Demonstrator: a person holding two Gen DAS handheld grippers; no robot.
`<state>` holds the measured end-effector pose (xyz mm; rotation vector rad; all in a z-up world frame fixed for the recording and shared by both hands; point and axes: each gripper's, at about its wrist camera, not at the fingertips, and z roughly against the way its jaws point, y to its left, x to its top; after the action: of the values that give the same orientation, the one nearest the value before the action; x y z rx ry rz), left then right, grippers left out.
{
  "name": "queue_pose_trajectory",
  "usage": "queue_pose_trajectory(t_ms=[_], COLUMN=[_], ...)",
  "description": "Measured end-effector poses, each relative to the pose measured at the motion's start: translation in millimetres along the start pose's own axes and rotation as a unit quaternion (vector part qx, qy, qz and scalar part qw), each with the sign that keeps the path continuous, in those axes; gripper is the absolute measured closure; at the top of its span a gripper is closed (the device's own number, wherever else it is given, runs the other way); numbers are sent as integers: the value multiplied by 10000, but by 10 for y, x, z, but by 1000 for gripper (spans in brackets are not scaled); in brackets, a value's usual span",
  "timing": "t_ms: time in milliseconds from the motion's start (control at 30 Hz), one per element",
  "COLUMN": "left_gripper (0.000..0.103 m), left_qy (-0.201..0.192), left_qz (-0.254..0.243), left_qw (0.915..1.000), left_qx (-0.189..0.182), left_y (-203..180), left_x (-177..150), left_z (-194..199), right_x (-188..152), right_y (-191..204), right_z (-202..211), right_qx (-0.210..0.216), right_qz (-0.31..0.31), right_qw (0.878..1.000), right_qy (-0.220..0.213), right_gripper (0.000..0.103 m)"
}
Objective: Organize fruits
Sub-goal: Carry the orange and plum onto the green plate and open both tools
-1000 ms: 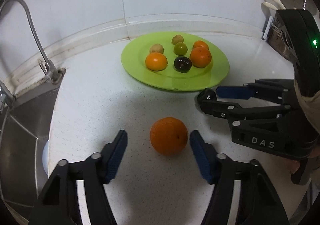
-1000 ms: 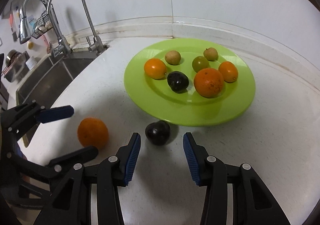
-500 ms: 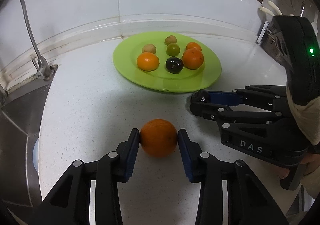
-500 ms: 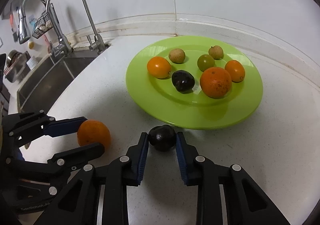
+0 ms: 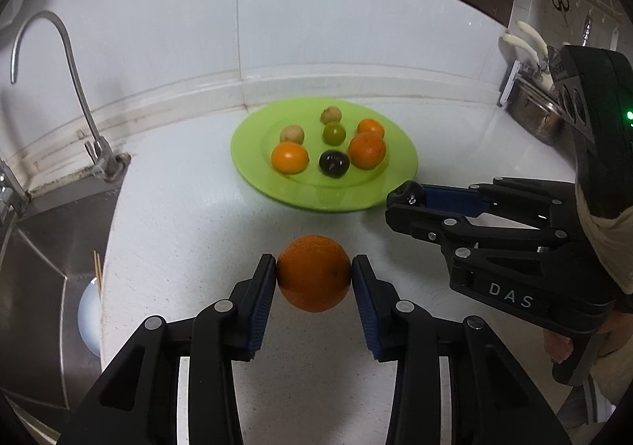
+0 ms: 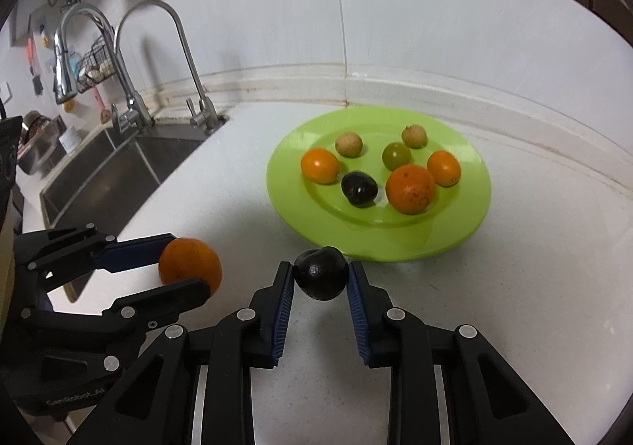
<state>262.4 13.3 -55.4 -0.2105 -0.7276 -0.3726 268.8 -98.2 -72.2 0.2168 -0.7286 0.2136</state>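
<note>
My left gripper (image 5: 313, 272) is shut on an orange (image 5: 313, 272), held a little above the white counter; the same orange (image 6: 190, 262) shows at the left of the right wrist view between the left gripper's fingers (image 6: 134, 247). My right gripper (image 6: 320, 278) is shut on a dark plum (image 6: 321, 272), also lifted off the counter. From the left wrist view the right gripper (image 5: 411, 199) appears side-on, with the plum hidden. Behind both stands a green plate (image 6: 470, 215) (image 5: 253, 168) that carries several fruits: oranges, a dark plum, a green fruit and two small brown ones.
A steel sink (image 6: 103, 183) with two taps (image 6: 198, 88) lies to the left; its edge runs close to the left gripper. A white wall and backsplash (image 5: 316, 80) close off the counter behind the plate. A knife rack and pot (image 5: 534, 104) stand at the far right.
Both grippers closed on their fruit, the left on the orange and the right on the dark plum. Both then rose with the fruit, so the counter and plate look farther away.
</note>
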Motion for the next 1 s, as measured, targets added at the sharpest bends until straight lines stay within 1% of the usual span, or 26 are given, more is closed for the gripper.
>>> queue_pose_trajectory(t_ms=[233,467,667,1000], left_gripper=[64,64,64,64], left_qy=[-280,-603,-817,-931], left_qz=[-94,-184,-293,-298], left_qw=[9996,9980,9962,9951], left_qx=[21,46,96,123], left_y=[-51,-76,-94,-38], left_x=[112,304,486,832], left_z=[169,299,331,220], right_x=[72,225,355,625], right_y=[23,1,-49,-212], right_z=[267,492,560,504], right_qx=[-72,-136,-188,-302], right_qz=[37,37,19,-67], right_qw=[9995,9978,9965,9950], right_qy=[-310,-644,-812,-948], right_gripper=[74,74,74,74])
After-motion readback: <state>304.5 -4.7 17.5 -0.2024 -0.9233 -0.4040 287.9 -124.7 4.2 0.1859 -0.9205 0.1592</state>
